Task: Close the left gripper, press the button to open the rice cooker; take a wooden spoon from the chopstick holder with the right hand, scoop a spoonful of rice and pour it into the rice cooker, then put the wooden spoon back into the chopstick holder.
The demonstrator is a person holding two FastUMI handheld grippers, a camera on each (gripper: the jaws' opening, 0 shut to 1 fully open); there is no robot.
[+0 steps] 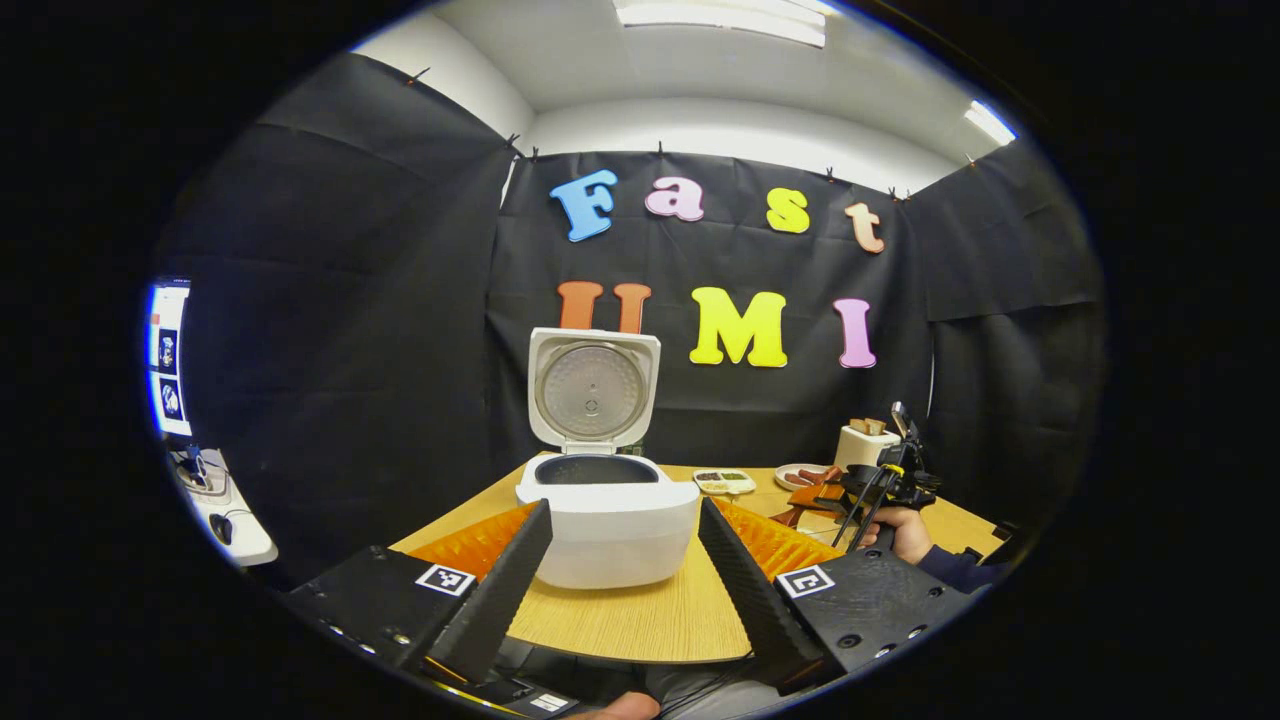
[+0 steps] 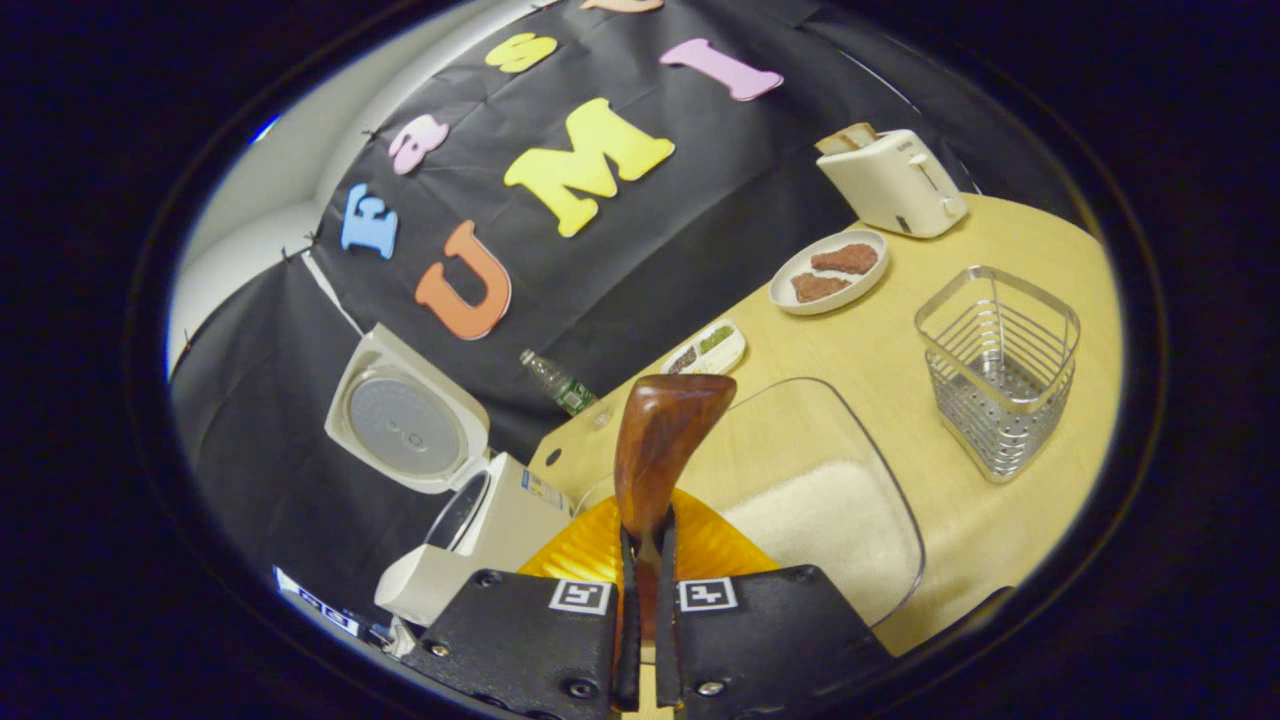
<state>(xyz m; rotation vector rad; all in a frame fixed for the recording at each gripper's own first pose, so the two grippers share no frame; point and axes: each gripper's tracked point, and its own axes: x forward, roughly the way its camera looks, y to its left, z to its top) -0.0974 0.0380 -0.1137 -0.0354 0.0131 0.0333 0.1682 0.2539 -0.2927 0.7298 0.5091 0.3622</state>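
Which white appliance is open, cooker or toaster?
The rice cooker: its lid stands raised, showing the dark pot. The toaster has bread in its slots.

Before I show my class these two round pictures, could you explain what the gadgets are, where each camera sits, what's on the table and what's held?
A person holds a two-finger gripper in each hand; a camera rides on each, looking along its fingers. The left gripper view shows the left gripper open before the rice cooker, lid up, and farther off the right gripper, held by a hand. In the right gripper view, the right gripper is shut on a wooden spoon above a clear tray of rice. On the table stand a wire holder, toaster, plate and small dish.
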